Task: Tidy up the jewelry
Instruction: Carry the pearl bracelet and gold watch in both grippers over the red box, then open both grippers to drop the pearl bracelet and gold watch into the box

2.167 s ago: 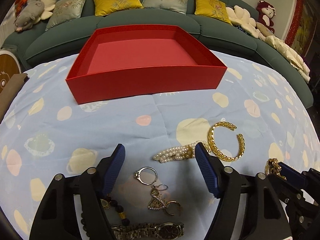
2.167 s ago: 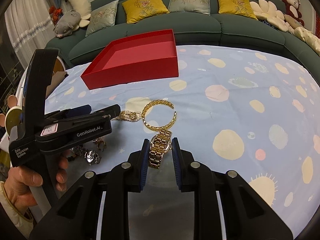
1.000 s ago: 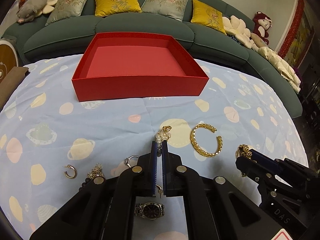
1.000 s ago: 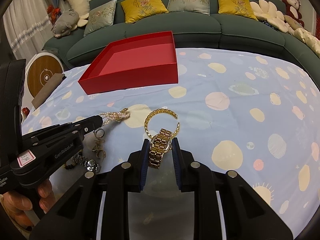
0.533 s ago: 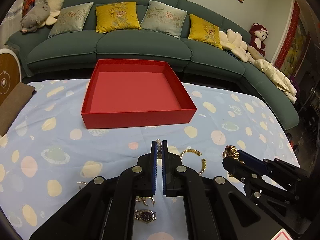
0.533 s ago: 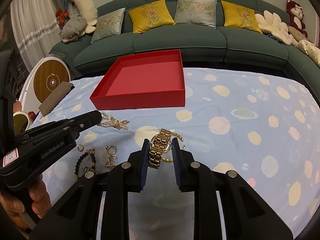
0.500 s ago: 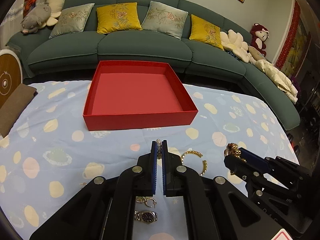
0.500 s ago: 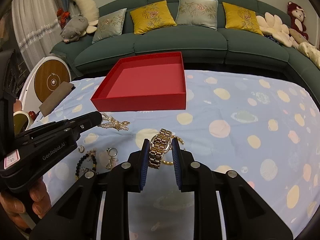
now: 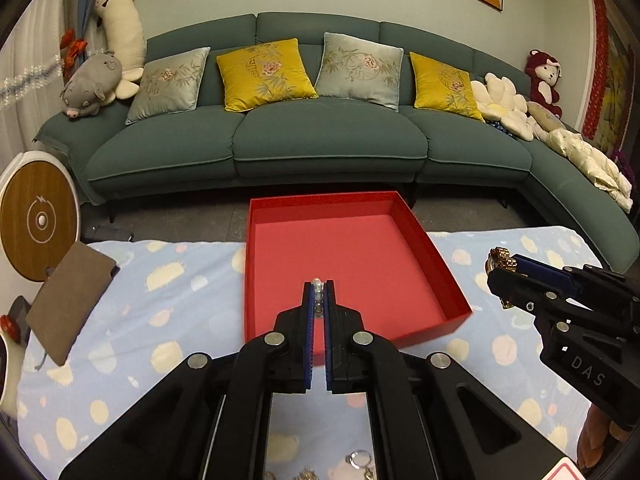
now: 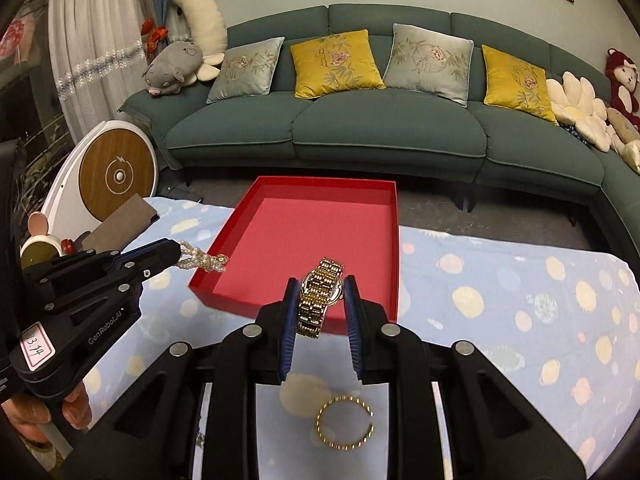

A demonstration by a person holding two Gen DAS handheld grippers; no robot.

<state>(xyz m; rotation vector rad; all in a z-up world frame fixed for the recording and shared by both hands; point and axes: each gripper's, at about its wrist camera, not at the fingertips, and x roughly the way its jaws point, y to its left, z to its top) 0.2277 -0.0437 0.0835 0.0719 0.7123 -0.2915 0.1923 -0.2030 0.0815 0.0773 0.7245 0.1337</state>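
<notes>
My left gripper (image 9: 318, 286) is shut on a pearl bracelet (image 10: 202, 261), whose strand dangles from its tip just left of the red box's near-left corner in the right wrist view; only a few pearls (image 9: 317, 294) show between the pads from behind. My right gripper (image 10: 320, 284) is shut on a gold watch (image 10: 320, 298), which hangs in the air before the near wall of the open red box (image 10: 394, 232). In the left wrist view the red box (image 9: 436, 256) lies straight ahead, with the right gripper (image 9: 498, 266) and its watch (image 9: 500, 260) to the right.
A gold bangle (image 10: 345, 428) lies on the spotted blue cloth (image 10: 520, 300) below my right gripper. A ring (image 9: 357, 460) and other small pieces lie at the bottom edge. A brown pouch (image 9: 70, 300) sits at the left. A green sofa (image 9: 320, 140) stands behind.
Both grippers have risen and moved toward the red box, each carrying its piece. The box now looms larger and nearer; the jewelry left on the cloth has dropped to the bottom of both views.
</notes>
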